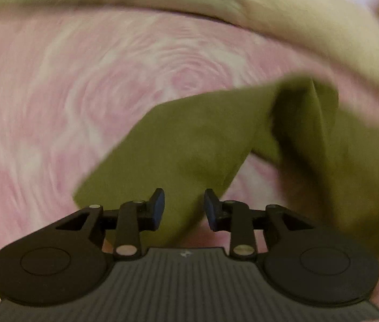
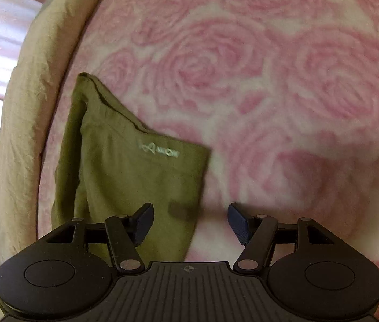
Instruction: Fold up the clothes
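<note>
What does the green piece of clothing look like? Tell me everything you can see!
The green garment is olive, soft-looking fabric, folded into a flat bundle with a stitched hem and a small pale logo near one edge. It lies on the pink rose-patterned blanket, close to a cream cover along the side. In the left wrist view one flap stands up, loosely draped. Neither gripper's pads press on it.

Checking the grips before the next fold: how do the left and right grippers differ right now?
The left gripper has its jaws set narrow, while the right gripper has them wide. The olive garment fills the left gripper's gap, with no pad clearly pressing; it covers only part of the right gripper's gap, the rest being rose blanket. Both point down at the bed and hold nothing.
</note>
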Tool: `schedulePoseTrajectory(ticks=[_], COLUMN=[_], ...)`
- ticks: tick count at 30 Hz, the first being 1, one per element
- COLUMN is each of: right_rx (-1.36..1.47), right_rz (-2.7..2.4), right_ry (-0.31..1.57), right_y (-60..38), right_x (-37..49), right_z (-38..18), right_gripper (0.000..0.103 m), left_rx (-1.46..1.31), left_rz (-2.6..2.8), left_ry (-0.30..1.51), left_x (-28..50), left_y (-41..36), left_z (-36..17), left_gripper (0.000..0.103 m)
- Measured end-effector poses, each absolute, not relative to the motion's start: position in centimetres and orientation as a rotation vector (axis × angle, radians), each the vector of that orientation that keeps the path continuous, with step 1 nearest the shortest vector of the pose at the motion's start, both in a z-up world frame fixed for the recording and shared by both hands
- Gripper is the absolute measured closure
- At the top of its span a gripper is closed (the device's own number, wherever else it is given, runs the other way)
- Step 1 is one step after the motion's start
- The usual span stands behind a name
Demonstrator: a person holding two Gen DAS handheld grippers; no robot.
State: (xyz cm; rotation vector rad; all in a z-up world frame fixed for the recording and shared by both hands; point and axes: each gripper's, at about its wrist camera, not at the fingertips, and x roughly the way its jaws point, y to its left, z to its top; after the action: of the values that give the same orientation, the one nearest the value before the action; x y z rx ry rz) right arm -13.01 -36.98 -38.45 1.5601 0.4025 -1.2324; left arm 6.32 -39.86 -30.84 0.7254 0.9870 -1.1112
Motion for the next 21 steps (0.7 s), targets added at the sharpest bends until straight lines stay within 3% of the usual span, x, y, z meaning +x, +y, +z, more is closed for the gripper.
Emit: schedulePoseTrajectory(ticks=[1,3,7,10,17,19,21], right_rx=[1.553,1.547,1.534,1.516,1.484,1.485,1.483], right_rz=[-1.233,-1.221,-1.218,-1.219,-1.226,-1.226,-1.225], right_ry=[0.408,0.406,0.409,0.411,0.437,0.433,0.431], right_y=[-37.4,-37.8,-37.5,-37.0,-37.0,-37.0,-36.9], right_x=[-12.9,-12.8,-12.8,-12.7,-12.2,-12.2,-12.2], right_z=[-38.4,-38.4,-38.6,-38.5,-38.6,-38.6,-38.6], right_gripper=[0.038,0.038,0.038,0.038,0.038,0.038,0.038], left_rx=[0.768,0.801,0.859,0.913,1.028,1.049,1.044], left_rz=[-1.132,-1.175,-1.255,-1.287,-1.31,-1.316,-1.309], left_ry=[0.951,0.942,0.922,0.867,0.826,0.82,0.814], left_x=[6.0,5.8,5.5,4.8,3.6,3.7,4.5], left_y=[-39.9,-39.9,-39.7,-39.5,-38.7,-38.6,-38.7], left_z=[-31.1,-31.5,-31.8,-31.9,-33.4,-33.8,-33.5], left_gripper=[0.078,0.092,0.091,0.085,0.085,0.099,0.101])
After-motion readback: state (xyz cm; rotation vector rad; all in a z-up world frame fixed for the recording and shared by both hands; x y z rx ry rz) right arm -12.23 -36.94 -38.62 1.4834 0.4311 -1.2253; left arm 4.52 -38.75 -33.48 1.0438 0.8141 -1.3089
